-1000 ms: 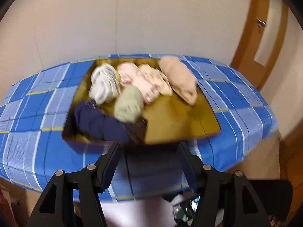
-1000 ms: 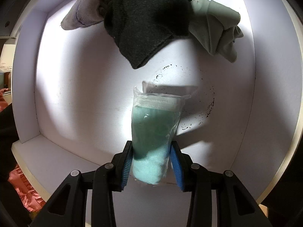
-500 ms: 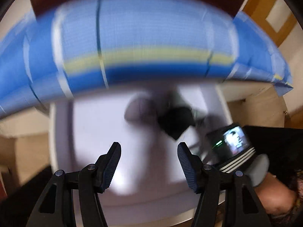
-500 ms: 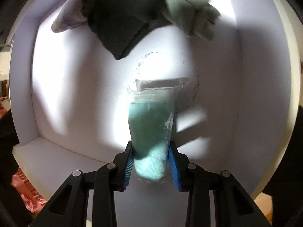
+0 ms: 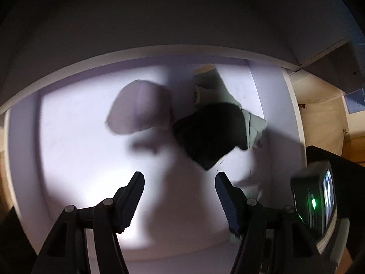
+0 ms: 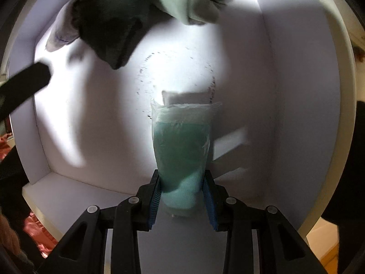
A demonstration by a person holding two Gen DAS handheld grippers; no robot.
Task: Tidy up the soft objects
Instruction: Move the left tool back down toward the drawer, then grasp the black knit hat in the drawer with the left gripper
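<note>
A white box (image 5: pixel 79 148) holds a black sock (image 5: pixel 209 134), a lilac-grey sock (image 5: pixel 139 107) and a pale green sock (image 5: pixel 216 89) bunched at its far side. My left gripper (image 5: pixel 179 174) points down into the box, its jaws opening with nothing between them. My right gripper (image 6: pixel 182 174) is shut on a teal sock in a clear plastic bag (image 6: pixel 182 146), standing upright over the box floor (image 6: pixel 102 125). The right wrist view has the black sock (image 6: pixel 111 22), the green sock (image 6: pixel 189 2) and the lilac sock (image 6: pixel 59 36) at the top.
The box's white walls (image 6: pixel 296 114) ring both grippers. A blurred dark finger of the left gripper (image 6: pixel 25 84) enters from the left. The right hand's unit with a lit screen (image 5: pixel 317 196) sits at the right. Pink-red fabric (image 6: pixel 38 230) lies outside the box.
The left gripper dropped from facing the blue checked table with its tray of socks down into the white box. The right gripper shifted a little, still holding the bagged teal sock.
</note>
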